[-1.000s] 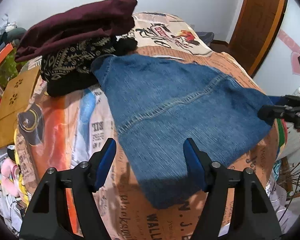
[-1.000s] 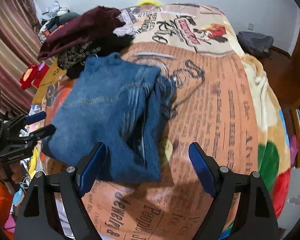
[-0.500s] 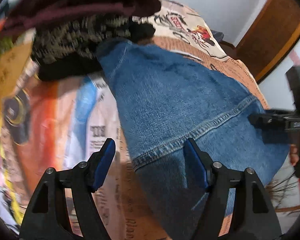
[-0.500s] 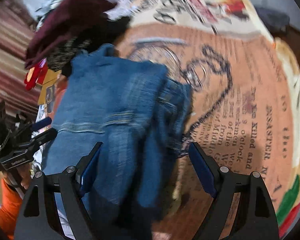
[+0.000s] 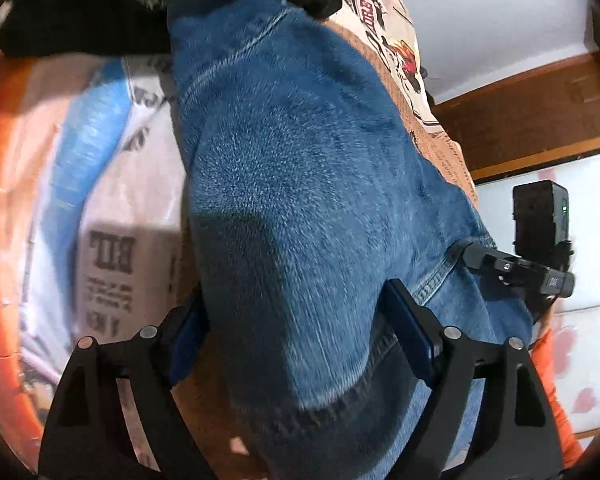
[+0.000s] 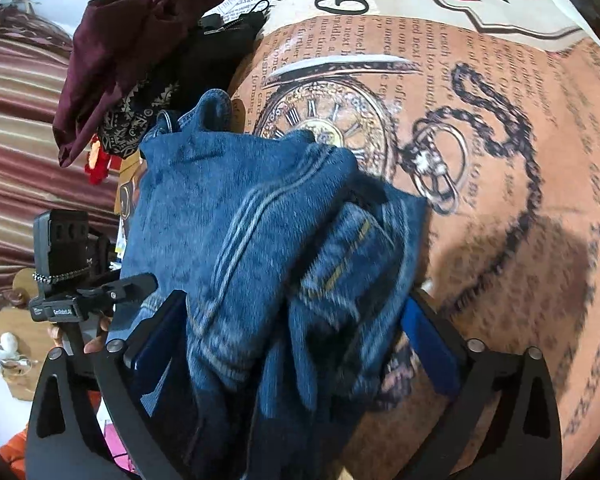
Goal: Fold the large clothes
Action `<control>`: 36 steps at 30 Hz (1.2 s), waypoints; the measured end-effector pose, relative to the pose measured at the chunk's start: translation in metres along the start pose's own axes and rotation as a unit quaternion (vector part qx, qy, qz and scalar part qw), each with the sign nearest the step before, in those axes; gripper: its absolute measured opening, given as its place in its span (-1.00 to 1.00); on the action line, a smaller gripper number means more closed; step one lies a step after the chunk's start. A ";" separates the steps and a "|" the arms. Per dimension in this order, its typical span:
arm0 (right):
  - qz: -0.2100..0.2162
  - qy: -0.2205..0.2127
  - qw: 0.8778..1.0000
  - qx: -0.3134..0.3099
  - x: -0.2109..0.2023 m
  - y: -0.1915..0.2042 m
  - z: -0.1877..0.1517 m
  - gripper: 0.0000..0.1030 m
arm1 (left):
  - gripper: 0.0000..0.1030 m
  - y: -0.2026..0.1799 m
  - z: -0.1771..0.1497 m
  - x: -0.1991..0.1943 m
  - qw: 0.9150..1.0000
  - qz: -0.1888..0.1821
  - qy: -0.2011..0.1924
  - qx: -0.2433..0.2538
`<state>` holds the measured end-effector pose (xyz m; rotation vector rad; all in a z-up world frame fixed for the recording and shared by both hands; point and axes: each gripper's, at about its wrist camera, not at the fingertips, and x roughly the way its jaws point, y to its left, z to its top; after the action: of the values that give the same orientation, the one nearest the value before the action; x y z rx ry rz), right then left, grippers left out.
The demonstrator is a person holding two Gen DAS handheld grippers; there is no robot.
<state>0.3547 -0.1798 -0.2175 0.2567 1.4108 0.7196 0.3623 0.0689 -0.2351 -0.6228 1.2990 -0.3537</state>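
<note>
Jeans (image 5: 300,184) fill the middle of both views, lying half-folded on the printed bedspread (image 6: 500,152), with a pile of dark clothes (image 6: 140,52) at the upper left of the right view. Your left claw (image 5: 300,332) stands wide apart with the blunt folded end bulging between its fingers; set both pads over every layer before you squeeze, or the lower layers will slip out. Your right claw (image 6: 288,332) is also spread apart, straddling the bunched, thicker edge near the stitched seam. Close both together, lift evenly, and lay the fold away from that pile.
</note>
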 end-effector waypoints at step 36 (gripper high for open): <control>0.024 -0.205 0.966 -0.153 -0.127 0.207 -0.018 -0.32 | -0.16 -0.102 -0.054 -0.257 0.958 -0.008 -0.243 0.151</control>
<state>0.2758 -0.1007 -0.0013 0.1832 0.8891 0.8575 0.2561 0.1234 0.0201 -0.4243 0.7491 -0.3738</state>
